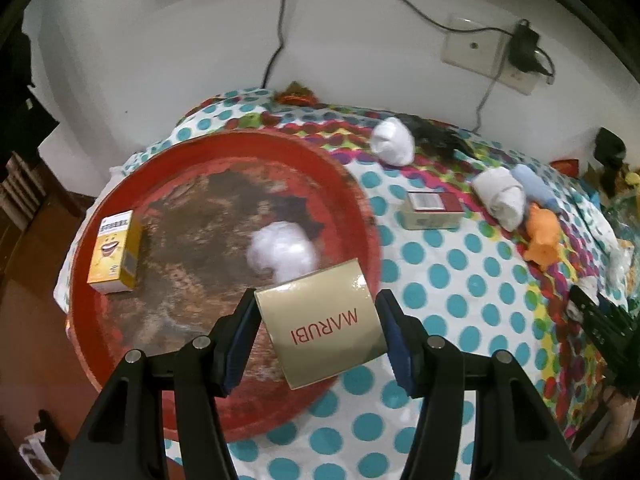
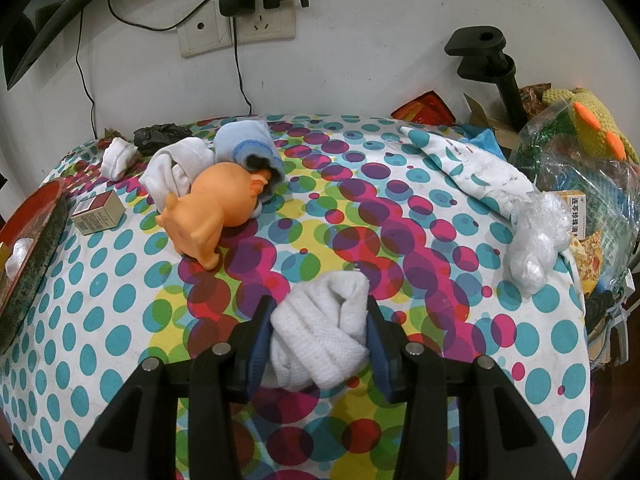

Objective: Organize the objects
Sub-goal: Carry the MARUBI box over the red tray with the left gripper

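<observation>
While the left gripper (image 1: 316,328) clamps a gold box (image 1: 320,324) over the red tray's (image 1: 352,200) near rim, probably to drop it in, the right gripper (image 2: 318,340) pinches a white sock (image 2: 320,336). It hangs above the cloth's (image 2: 120,320) near edge, seemingly waiting.

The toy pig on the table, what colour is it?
The toy pig is orange, clearest in the right wrist view.

A gold box (image 1: 326,326) hides the near side of a blurred white wad (image 1: 280,250) beyond the left hand-held gripper (image 1: 318,340); the red tray (image 2: 28,220), far left of the right hand-held gripper (image 2: 318,344), is cut off.
</observation>
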The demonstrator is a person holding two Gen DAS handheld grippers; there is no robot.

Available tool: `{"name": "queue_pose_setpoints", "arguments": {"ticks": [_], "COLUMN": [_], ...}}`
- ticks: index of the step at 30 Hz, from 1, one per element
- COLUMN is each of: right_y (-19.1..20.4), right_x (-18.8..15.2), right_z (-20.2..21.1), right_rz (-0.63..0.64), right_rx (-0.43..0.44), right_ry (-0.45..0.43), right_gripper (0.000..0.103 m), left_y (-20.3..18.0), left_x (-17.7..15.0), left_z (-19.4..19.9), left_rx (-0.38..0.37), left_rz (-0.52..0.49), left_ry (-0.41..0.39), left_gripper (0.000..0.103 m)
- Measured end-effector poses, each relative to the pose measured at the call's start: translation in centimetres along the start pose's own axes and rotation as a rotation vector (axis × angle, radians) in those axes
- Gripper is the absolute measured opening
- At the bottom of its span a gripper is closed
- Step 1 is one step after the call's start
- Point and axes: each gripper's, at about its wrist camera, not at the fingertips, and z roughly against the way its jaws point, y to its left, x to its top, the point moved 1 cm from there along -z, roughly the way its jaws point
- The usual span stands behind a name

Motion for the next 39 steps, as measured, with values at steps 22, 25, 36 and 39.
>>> {"name": "queue_pose_setpoints", "arguments": {"ticks": [22, 25, 36, 39], "right_y": [0.1, 0.1, 0.3, 0.3], "right_x": [0.0, 0.0, 0.0, 0.0], "right_z": [0.0, 0.0, -0.1, -0.1], "right_rz": [0.007, 0.010, 0.018, 0.021], "right_rx": [-0.008, -0.012, -0.020, -0.024], "right_ry": [0.002, 0.002, 0.003, 0.004], "right_gripper": [0.044, 0.044, 0.044, 0.044], "left_y": [9.8, 10.9, 14.4, 15.0], "left_x": [-0.9, -1.3, -2.2, -2.4], "left_z": [-2.8, -3.1, -3.3, -3.5], "left_rx": [0.107, 0.121, 0.153, 0.153], "left_rz": [0.178, 0.194, 0.240, 0.244], "left_ry": [0.066, 0.081, 0.102, 0.111], "left_gripper": [0.055, 0.055, 0.055, 0.056]}}
